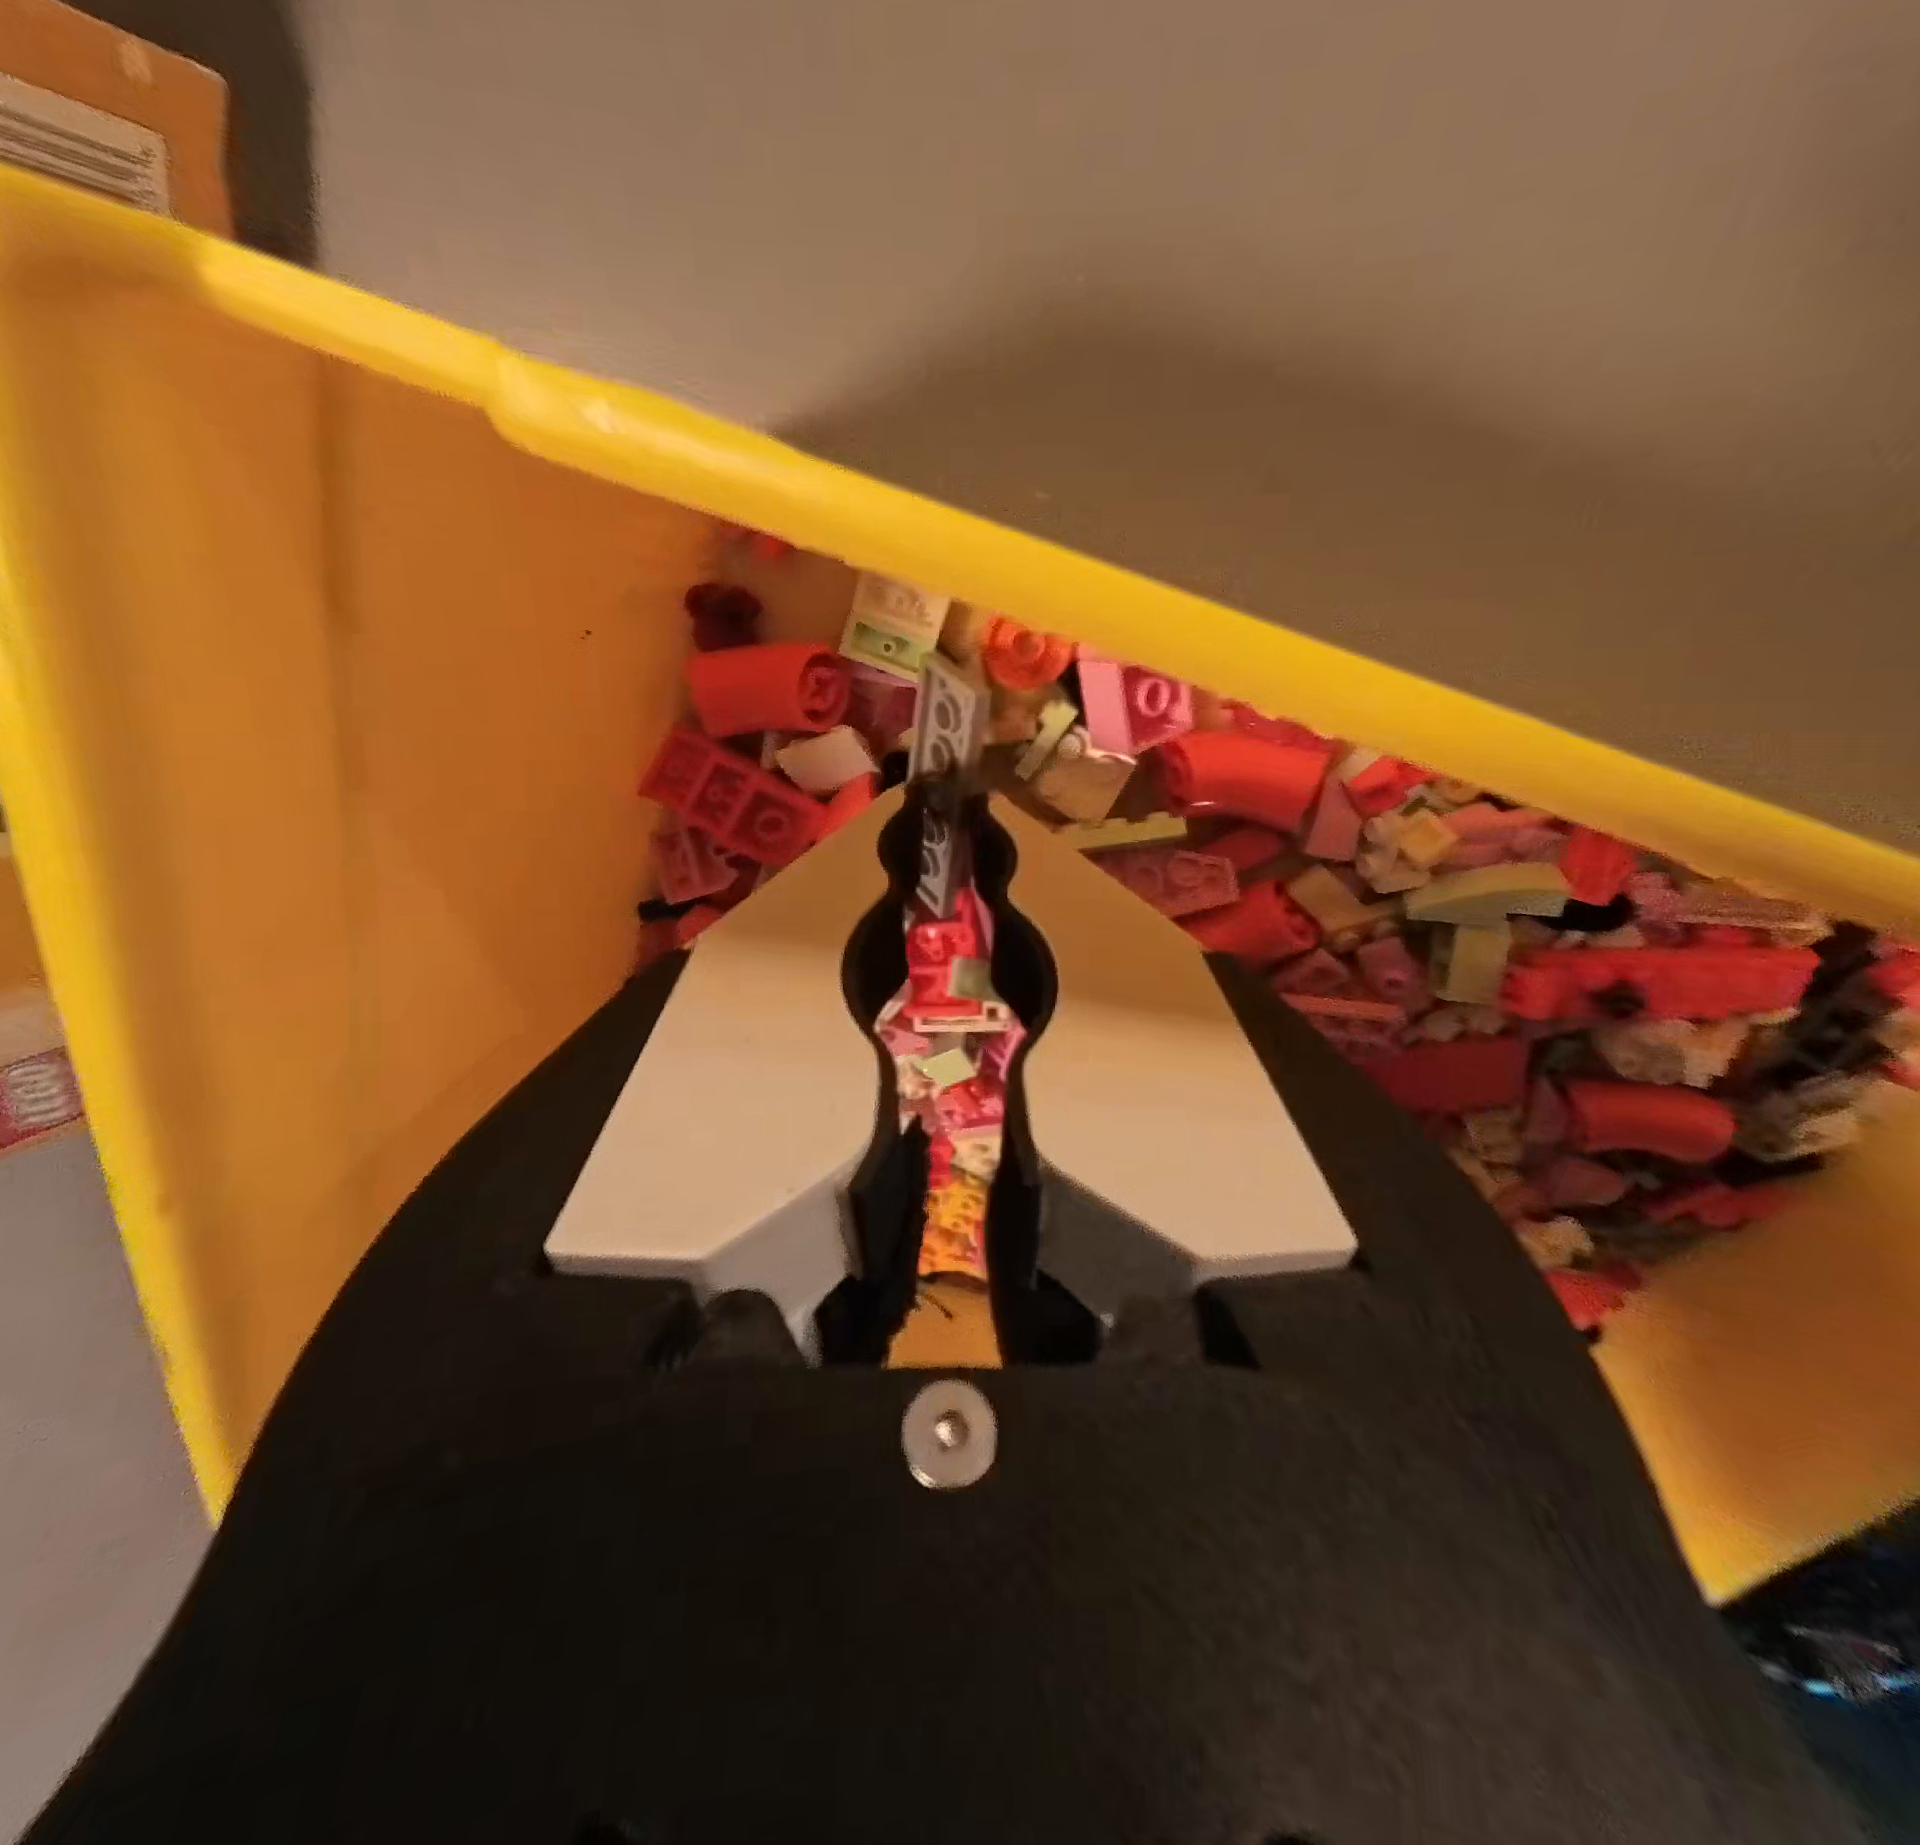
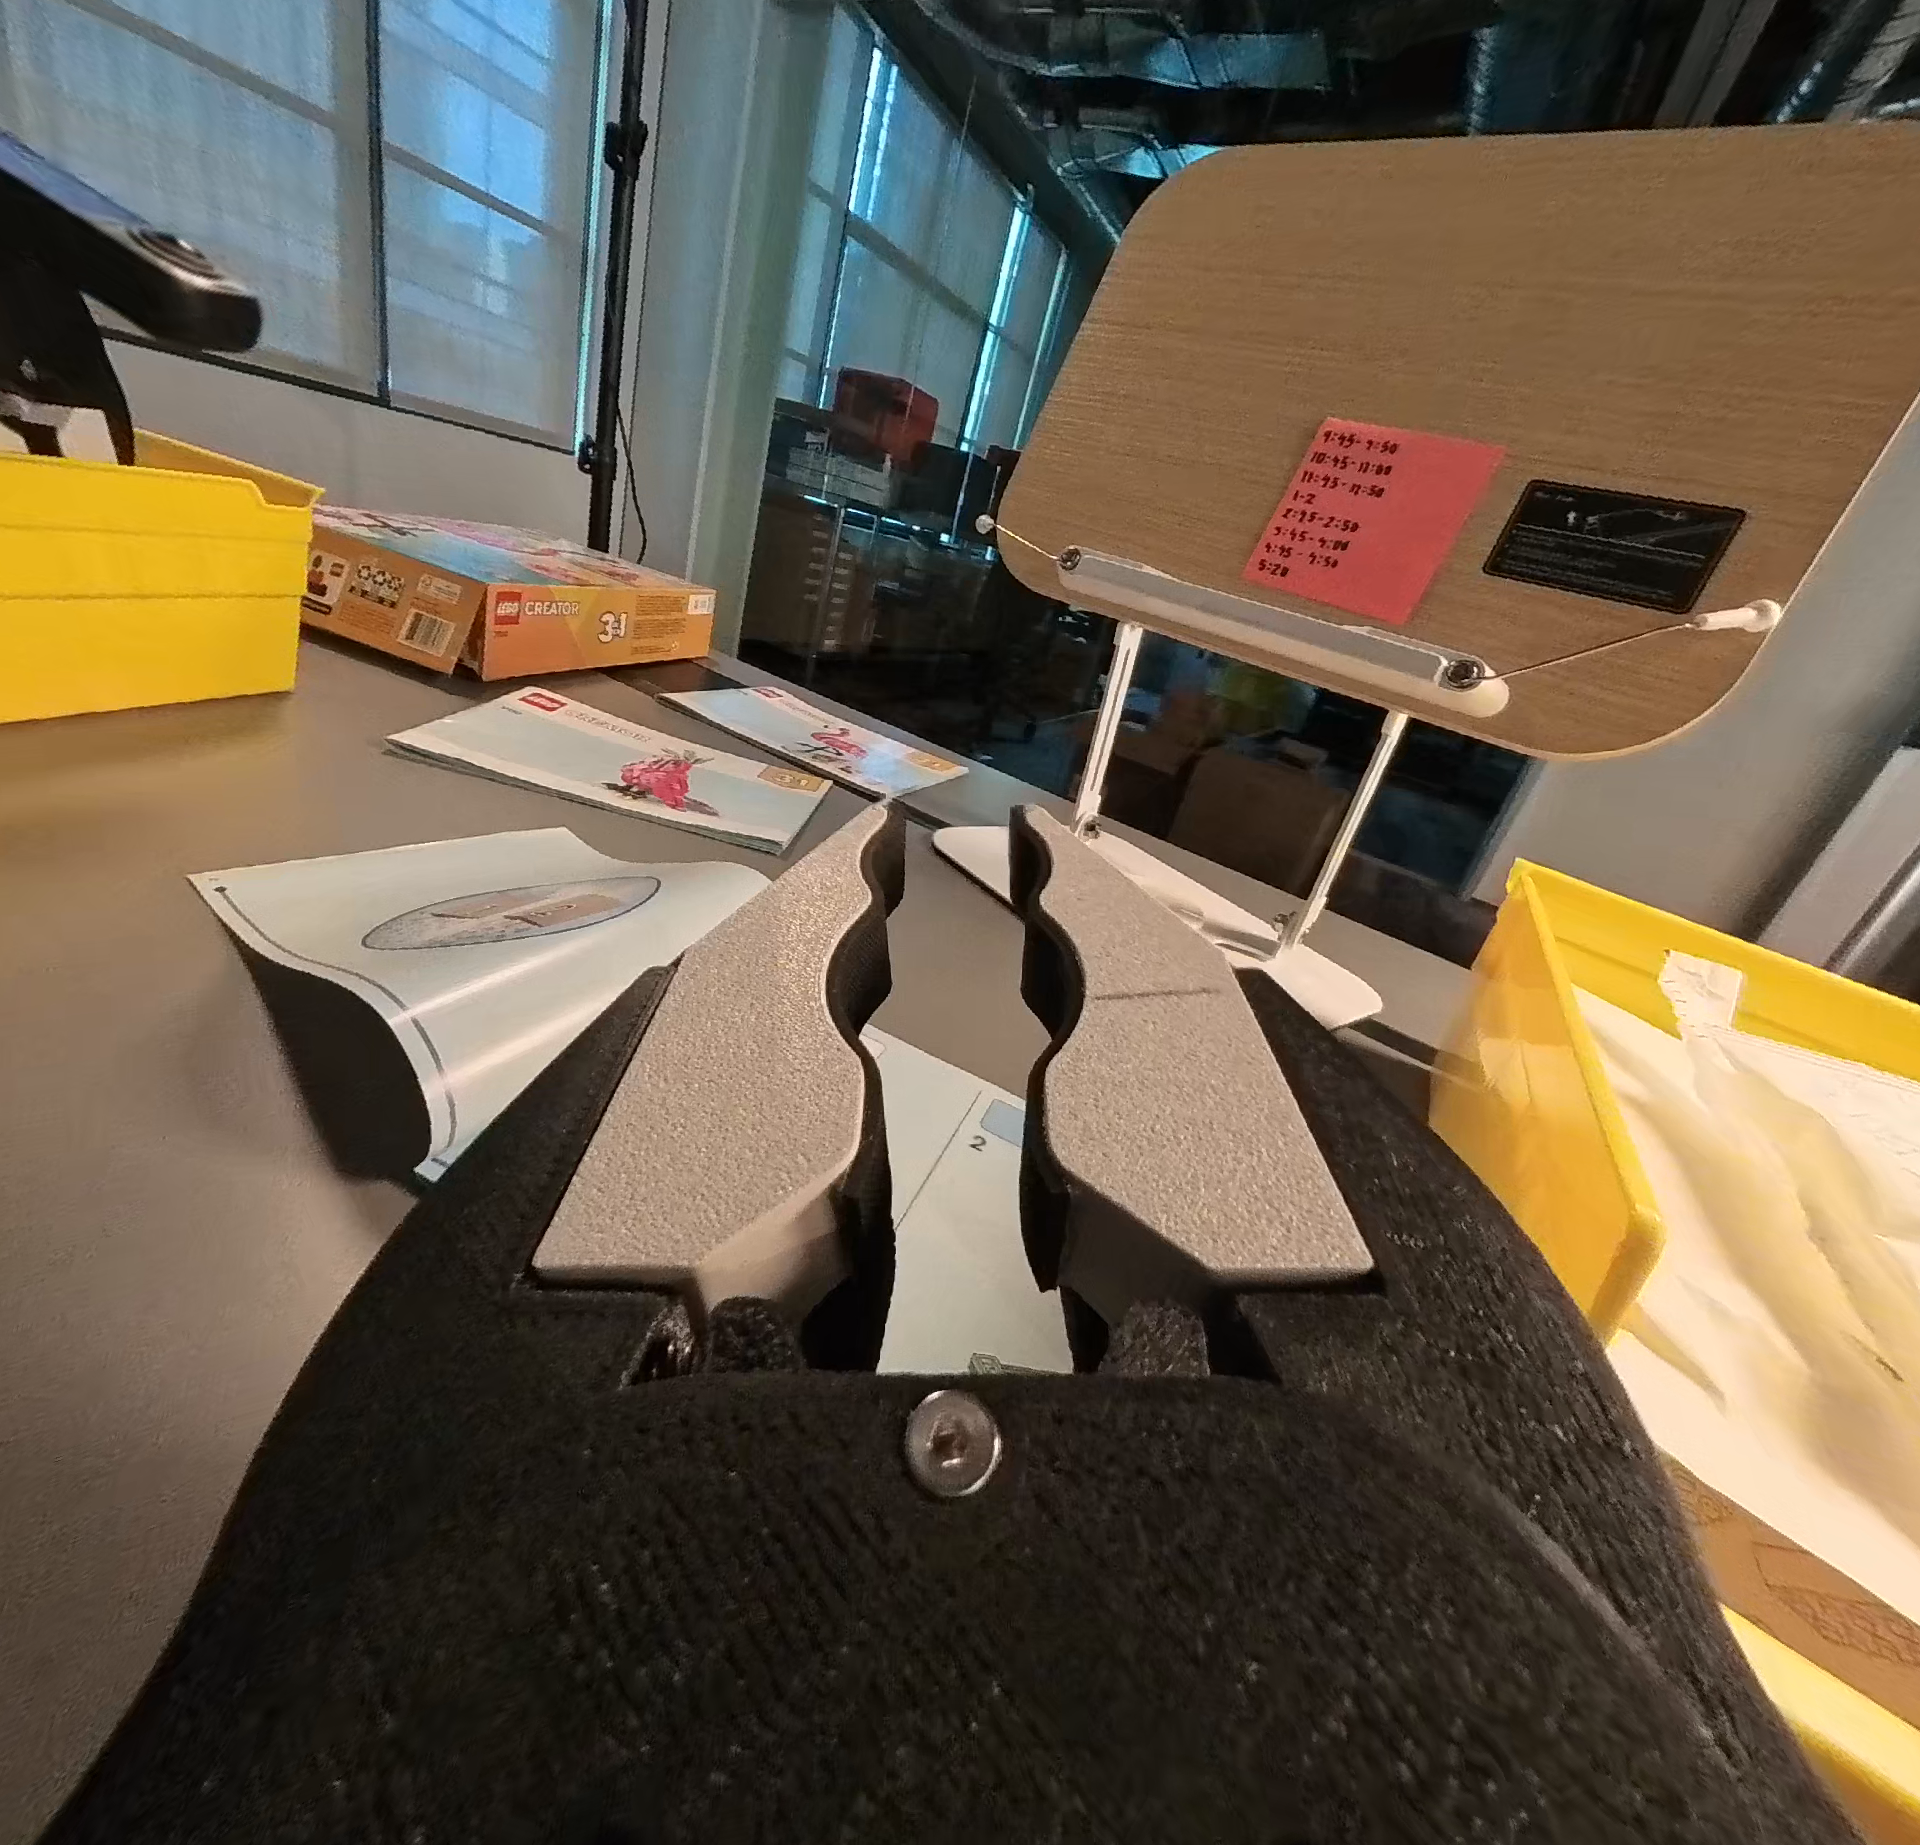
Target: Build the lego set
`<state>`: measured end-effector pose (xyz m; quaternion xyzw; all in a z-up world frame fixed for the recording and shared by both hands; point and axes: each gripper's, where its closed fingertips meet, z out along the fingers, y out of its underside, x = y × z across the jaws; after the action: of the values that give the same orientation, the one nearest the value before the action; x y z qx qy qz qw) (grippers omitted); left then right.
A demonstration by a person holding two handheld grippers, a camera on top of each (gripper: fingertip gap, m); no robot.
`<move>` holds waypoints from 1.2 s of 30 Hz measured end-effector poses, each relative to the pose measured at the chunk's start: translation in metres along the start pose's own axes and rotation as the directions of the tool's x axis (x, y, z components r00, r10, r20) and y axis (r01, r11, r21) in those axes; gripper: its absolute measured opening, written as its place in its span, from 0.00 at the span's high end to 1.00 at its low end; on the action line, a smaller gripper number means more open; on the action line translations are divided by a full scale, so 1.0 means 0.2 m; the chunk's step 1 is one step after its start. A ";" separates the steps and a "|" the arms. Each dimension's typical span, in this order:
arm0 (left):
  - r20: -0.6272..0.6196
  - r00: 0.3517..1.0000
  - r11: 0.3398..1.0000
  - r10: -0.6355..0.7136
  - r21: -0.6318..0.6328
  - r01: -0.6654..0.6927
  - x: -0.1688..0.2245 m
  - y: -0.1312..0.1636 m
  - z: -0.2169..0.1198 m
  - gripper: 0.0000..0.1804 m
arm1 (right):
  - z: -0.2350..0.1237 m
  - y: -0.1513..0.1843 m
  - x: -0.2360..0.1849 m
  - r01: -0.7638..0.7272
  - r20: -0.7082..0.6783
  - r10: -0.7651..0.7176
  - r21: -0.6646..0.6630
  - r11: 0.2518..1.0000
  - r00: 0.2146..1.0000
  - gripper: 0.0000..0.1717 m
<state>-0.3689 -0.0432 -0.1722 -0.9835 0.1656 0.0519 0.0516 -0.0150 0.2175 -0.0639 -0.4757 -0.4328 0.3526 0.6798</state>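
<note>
My left gripper (image 1: 940, 793) reaches into a yellow bin (image 1: 644, 424) filled with loose red, pink and pale green bricks (image 1: 1455, 964). Its jaws are shut on a thin grey studded plate (image 1: 943, 725), which sticks out past the fingertips above the pile. My right gripper (image 2: 956, 829) is open and empty. It hovers over the grey table (image 2: 156, 1120), above an open instruction booklet (image 2: 468, 954).
In the right wrist view a yellow bin (image 2: 135, 590) stands at far left beside a cardboard toy box (image 2: 520, 611). Two closed booklets (image 2: 613, 767) lie ahead. A wooden book stand (image 2: 1455, 393) rises at right. Another yellow bin (image 2: 1538, 1099) holds paper bags (image 2: 1766, 1224). Left tips to right tips: about 45 centimetres.
</note>
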 end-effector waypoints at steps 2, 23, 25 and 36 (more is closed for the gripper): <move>0.010 0.999 1.000 -0.030 0.005 0.030 0.00 0.00 -0.01 0.96 | 0.00 0.00 0.00 -0.009 0.004 0.009 0.004 1.000 1.000 0.90; -0.469 0.866 -0.250 -0.171 0.871 0.422 1.12 -0.55 -1.10 0.97 | -0.17 -0.21 -0.50 -0.170 0.482 0.096 0.112 0.979 0.871 0.84; -0.466 0.865 -0.301 -0.187 0.865 0.401 1.21 -0.69 -1.00 0.97 | -0.28 -0.19 -0.62 -0.050 0.568 -0.036 0.136 0.989 0.823 0.84; -0.521 0.853 -0.181 -0.004 0.840 0.512 1.55 -1.13 -0.66 0.98 | -0.44 -0.14 -0.73 -0.001 0.725 -0.062 0.086 0.996 0.686 0.83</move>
<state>0.0083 0.0546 -0.0589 -0.6119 -0.0564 -0.2701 0.7413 0.0134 0.0492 -0.0903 -0.2626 -0.6598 0.5177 0.4771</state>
